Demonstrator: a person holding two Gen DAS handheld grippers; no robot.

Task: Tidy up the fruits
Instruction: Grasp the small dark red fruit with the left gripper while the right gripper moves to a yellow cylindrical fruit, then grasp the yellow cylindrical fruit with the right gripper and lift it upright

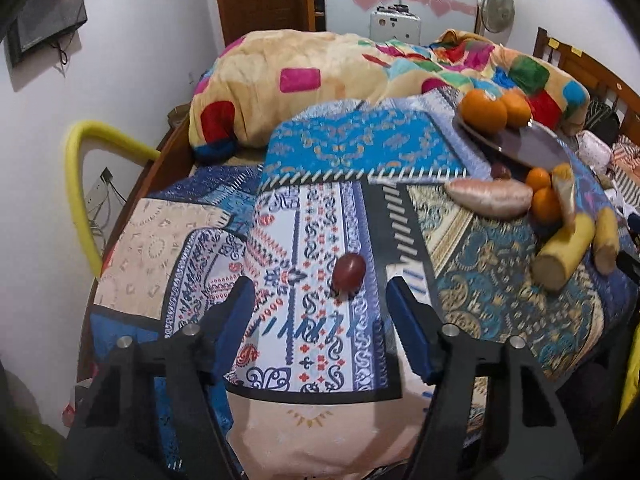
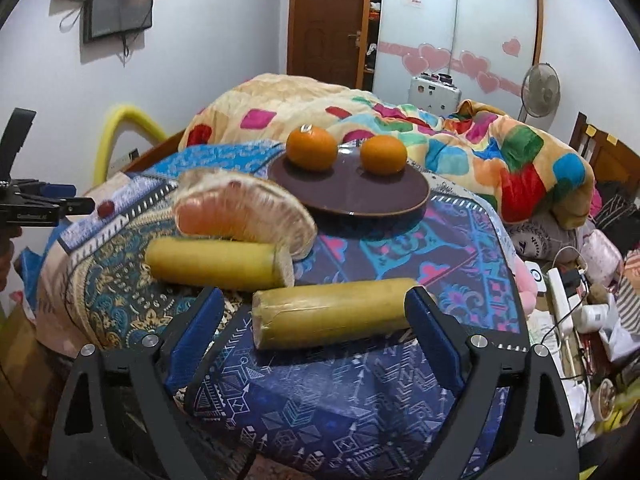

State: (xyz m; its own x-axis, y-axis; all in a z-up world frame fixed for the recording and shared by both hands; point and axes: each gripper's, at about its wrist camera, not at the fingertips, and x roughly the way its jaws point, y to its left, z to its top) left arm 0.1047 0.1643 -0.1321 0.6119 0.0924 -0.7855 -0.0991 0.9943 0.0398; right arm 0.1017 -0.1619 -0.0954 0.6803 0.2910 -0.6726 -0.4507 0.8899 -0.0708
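A small dark red fruit (image 1: 349,271) lies on the patterned cloth just ahead of my open left gripper (image 1: 320,286), between its fingertips; it also shows in the right wrist view (image 2: 105,208). My right gripper (image 2: 314,302) is open around a yellow-green cane piece (image 2: 332,313). A second cane piece (image 2: 218,263) lies beyond it. A pomelo segment (image 2: 244,216) lies behind that. A dark round plate (image 2: 348,194) holds two oranges (image 2: 311,148) (image 2: 383,155). The left wrist view shows the plate (image 1: 528,142), the pomelo segment (image 1: 490,197) and two smaller oranges (image 1: 544,196).
A colourful quilt (image 2: 460,148) is heaped behind the plate. A yellow foam-padded rail (image 1: 80,184) stands at the bed's left edge. Cables, a power strip (image 2: 560,300) and clutter lie to the right. The left gripper's body (image 2: 36,200) shows at the far left.
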